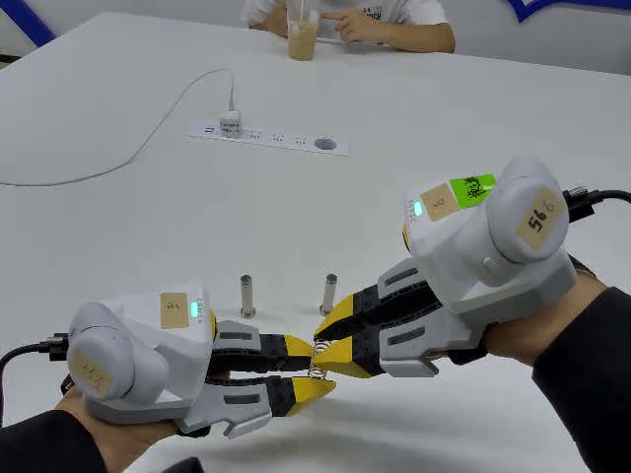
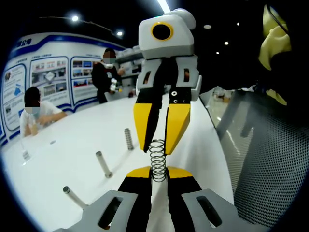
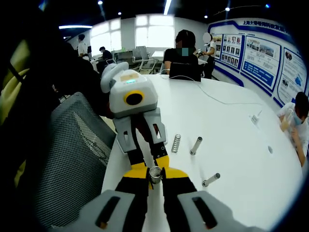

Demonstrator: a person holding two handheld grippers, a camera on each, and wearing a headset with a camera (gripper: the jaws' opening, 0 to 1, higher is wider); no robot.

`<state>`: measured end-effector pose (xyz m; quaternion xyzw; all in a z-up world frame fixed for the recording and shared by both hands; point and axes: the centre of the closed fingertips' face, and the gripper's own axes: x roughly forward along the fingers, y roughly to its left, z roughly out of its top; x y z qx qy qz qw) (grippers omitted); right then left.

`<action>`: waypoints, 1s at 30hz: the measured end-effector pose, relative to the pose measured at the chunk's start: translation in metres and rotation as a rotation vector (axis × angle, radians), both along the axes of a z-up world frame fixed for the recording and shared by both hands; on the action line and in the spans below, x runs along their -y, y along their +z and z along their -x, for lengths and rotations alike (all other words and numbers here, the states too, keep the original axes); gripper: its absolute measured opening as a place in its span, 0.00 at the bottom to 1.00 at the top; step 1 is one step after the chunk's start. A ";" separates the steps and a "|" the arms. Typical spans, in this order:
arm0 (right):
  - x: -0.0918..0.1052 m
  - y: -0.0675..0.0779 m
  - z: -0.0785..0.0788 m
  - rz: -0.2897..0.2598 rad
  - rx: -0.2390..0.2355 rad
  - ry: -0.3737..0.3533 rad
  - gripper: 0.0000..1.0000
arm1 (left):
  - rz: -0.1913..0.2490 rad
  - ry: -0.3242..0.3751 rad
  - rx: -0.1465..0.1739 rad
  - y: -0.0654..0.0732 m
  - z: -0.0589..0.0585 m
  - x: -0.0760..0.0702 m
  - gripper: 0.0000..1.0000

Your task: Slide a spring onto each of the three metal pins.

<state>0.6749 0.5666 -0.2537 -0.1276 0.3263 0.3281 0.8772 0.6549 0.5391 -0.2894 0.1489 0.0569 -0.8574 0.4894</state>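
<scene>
Small silver wire spring [image 2: 157, 159] held up over the flat white table [image 1: 118, 246], pinched at both ends. Near end caught in the yellow tips of the left gripper [image 2: 159, 174], jaws squeezed tight on it. Far end caught in the yellow tips of the right gripper [image 3: 155, 173], squeezed tight on it too. Tip to tip in the head view, the left one reaching in from 8 o'clock and the right one from 2 o'clock. One bare short grey metal pin [image 1: 246, 296] standing up at 11 o'clock of the spring. Another bare pin [image 1: 329, 294] at 12 o'clock, just beside the right gripper's top jaw. In the right gripper view, third pin [image 3: 176, 143] at 1 o'clock of the held spring, with a second spring [image 2: 128, 139] already round it. Long white power strip [image 1: 268, 137] far off at 12 o'clock, with a small white plug [image 1: 230, 123] and a thin grey cable [image 1: 118, 163]. Clear plastic cup of tan drink [image 1: 302, 37] at the far edge, by a person's hand [image 1: 355, 25].
</scene>
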 end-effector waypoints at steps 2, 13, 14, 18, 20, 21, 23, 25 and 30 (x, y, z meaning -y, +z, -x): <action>0.000 0.000 0.000 -0.009 -0.003 -0.004 0.12 | 0.002 0.002 -0.002 0.000 0.000 0.000 0.11; 0.003 -0.003 0.000 -0.012 -0.004 -0.020 0.12 | 0.007 0.003 -0.013 0.002 0.000 0.002 0.11; 0.003 -0.003 0.000 -0.011 -0.002 -0.018 0.12 | 0.006 0.004 -0.013 0.002 0.000 0.002 0.11; 0.002 -0.002 -0.002 -0.017 0.005 -0.020 0.12 | 0.008 0.009 -0.019 0.003 -0.001 0.002 0.11; 0.003 -0.002 -0.002 -0.015 0.006 -0.019 0.12 | 0.010 0.011 -0.019 0.003 -0.002 0.002 0.11; 0.003 -0.002 -0.002 -0.014 0.006 -0.020 0.12 | 0.009 0.011 -0.022 0.003 -0.001 0.002 0.11; 0.003 -0.001 -0.002 -0.012 0.006 -0.022 0.12 | 0.005 0.011 -0.022 0.003 -0.001 0.002 0.13; 0.005 -0.001 -0.003 -0.008 0.007 -0.024 0.12 | -0.003 0.013 -0.023 0.002 -0.001 0.002 0.17; 0.008 0.001 -0.003 -0.002 0.011 -0.034 0.12 | -0.008 0.026 -0.028 0.001 -0.003 0.002 0.22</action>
